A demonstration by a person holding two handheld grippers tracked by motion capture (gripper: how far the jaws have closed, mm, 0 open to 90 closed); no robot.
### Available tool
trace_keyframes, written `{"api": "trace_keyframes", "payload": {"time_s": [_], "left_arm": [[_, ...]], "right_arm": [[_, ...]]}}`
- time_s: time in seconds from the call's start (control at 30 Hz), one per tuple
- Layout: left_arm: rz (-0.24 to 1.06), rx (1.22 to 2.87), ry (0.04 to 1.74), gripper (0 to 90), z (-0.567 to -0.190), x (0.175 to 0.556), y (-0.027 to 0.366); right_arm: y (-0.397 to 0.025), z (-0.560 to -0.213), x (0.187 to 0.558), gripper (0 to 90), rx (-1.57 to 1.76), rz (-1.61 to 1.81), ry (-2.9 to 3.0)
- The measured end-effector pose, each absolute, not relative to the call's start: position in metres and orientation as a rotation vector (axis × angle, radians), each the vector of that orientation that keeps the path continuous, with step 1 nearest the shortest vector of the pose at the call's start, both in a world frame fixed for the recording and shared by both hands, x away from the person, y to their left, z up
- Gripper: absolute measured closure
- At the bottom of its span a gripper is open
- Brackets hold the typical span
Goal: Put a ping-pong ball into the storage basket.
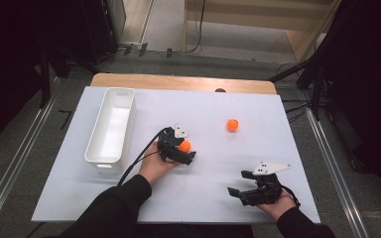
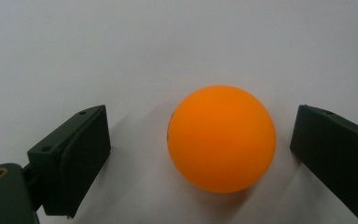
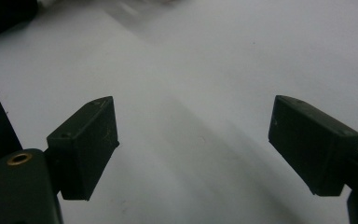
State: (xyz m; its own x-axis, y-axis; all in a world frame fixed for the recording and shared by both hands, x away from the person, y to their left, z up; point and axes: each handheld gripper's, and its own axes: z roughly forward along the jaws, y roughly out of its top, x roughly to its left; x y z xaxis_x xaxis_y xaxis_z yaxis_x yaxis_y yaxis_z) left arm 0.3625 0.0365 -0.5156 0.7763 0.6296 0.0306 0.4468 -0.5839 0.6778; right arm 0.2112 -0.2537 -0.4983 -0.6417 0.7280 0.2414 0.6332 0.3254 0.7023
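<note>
An orange ball point(image 1: 184, 146) lies on the white table top near its middle, and my left gripper point(image 1: 182, 150) stands open around it. In the left gripper view the ball point(image 2: 221, 138) rests between the two black jaws, nearer the right one, with a gap on each side. A second orange ball point(image 1: 232, 125) lies farther back and to the right, alone. My right gripper point(image 1: 240, 184) is near the front right edge, open, with bare table between its jaws point(image 3: 193, 135).
A long white bin point(image 1: 110, 127) stands on the left part of the table, its long side running away from me. The white sheet point(image 1: 218, 193) covers a wooden table whose far edge point(image 1: 178, 81) shows. A black cable point(image 1: 140, 156) trails from my left gripper.
</note>
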Motion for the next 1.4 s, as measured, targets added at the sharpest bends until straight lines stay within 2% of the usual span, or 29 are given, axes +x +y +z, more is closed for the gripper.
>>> {"api": "trace_keyframes", "payload": {"time_s": [0.17,0.2,0.23,0.37,0.4,0.43,0.57,1.13,1.23,1.4], "left_arm": [[0.359,2.276,0.796,8.6,-0.515,0.361,0.037],[0.352,2.257,0.763,21.5,-0.514,0.357,0.039],[0.352,2.257,0.763,29.3,-0.514,0.357,0.039],[0.358,2.24,0.764,40.9,-0.514,0.353,0.04],[0.36,2.239,0.766,40.9,-0.513,0.352,0.04],[0.361,2.233,0.771,48.1,-0.513,0.352,0.04],[0.356,2.227,0.777,50.8,-0.513,0.352,0.041],[0.344,2.221,0.788,51.3,-0.513,0.353,0.042],[0.273,2.203,0.818,51.3,-0.51,0.355,0.044],[0.261,2.205,0.813,51.3,-0.508,0.354,0.044]], "right_arm": [[-0.254,-0.497,0.211,14.3,1.276,1.222,2.455],[-0.254,-0.498,0.212,14.3,1.278,1.221,2.458],[-0.254,-0.498,0.212,14.3,1.278,1.221,2.458],[-0.252,-0.498,0.211,14.3,1.278,1.212,2.469],[-0.252,-0.498,0.211,14.3,1.273,1.213,2.469],[-0.252,-0.498,0.211,14.3,1.271,1.214,2.47],[-0.253,-0.498,0.211,14.3,1.276,1.215,2.474],[-0.253,-0.498,0.211,14.3,1.267,1.217,2.473],[-0.253,-0.498,0.211,14.3,1.259,1.218,2.478],[-0.252,-0.498,0.211,14.3,1.257,1.217,2.477]]}}
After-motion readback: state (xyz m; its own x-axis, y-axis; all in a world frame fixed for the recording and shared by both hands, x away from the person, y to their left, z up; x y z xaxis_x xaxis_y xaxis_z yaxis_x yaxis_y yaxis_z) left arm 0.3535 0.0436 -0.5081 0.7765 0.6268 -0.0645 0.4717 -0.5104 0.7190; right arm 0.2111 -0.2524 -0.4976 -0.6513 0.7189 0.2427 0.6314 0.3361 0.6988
